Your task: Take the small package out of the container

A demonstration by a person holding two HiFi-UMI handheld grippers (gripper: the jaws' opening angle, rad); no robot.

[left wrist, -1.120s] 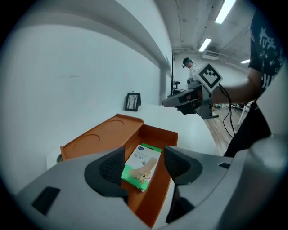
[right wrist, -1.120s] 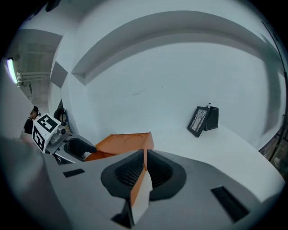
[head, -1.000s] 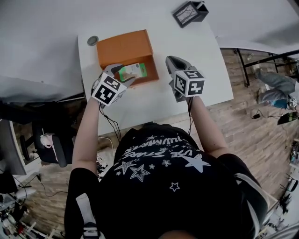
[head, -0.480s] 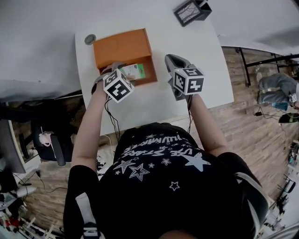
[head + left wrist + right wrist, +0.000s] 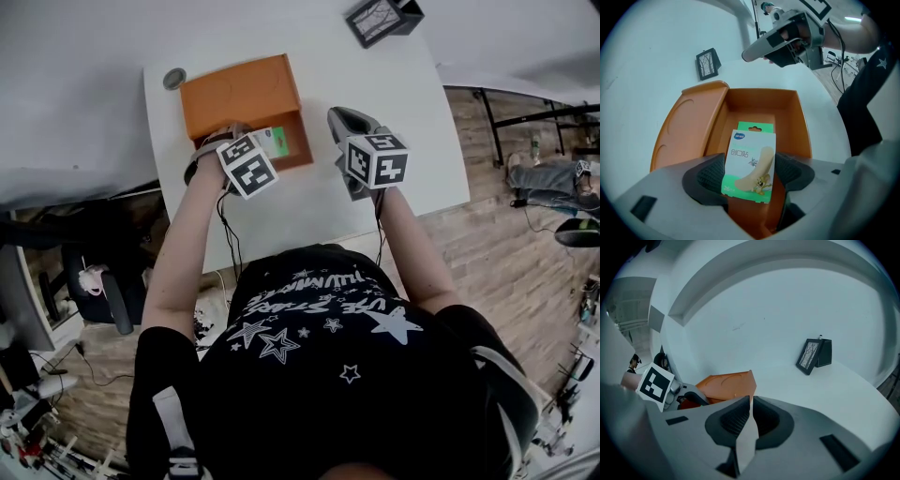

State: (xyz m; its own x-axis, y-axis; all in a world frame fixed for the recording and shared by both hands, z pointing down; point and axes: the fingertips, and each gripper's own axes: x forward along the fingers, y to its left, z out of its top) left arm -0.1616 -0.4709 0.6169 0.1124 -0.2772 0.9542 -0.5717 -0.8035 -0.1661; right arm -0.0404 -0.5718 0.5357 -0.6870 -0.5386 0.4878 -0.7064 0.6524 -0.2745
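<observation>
Two grippers | left gripper jaws spread around small package standing in orange box | right gripper closed, empty | risk: thin package tips or slips if squeezed off-centre

- Left grey two-jaw gripper: marker cube uppermost, tipped forward and down near the far left corner of the white table. Jaws spread to their widest, ribbed pads flanking a small green-and-white package, no clear press on it.
- Left forearm: bare, stretched forward, elbow little bent.
- Right grey two-jaw gripper: held above the table's middle, well apart from the left one. Jaws closed together, nothing between.
- Right forearm: bare, reaching forward.
</observation>
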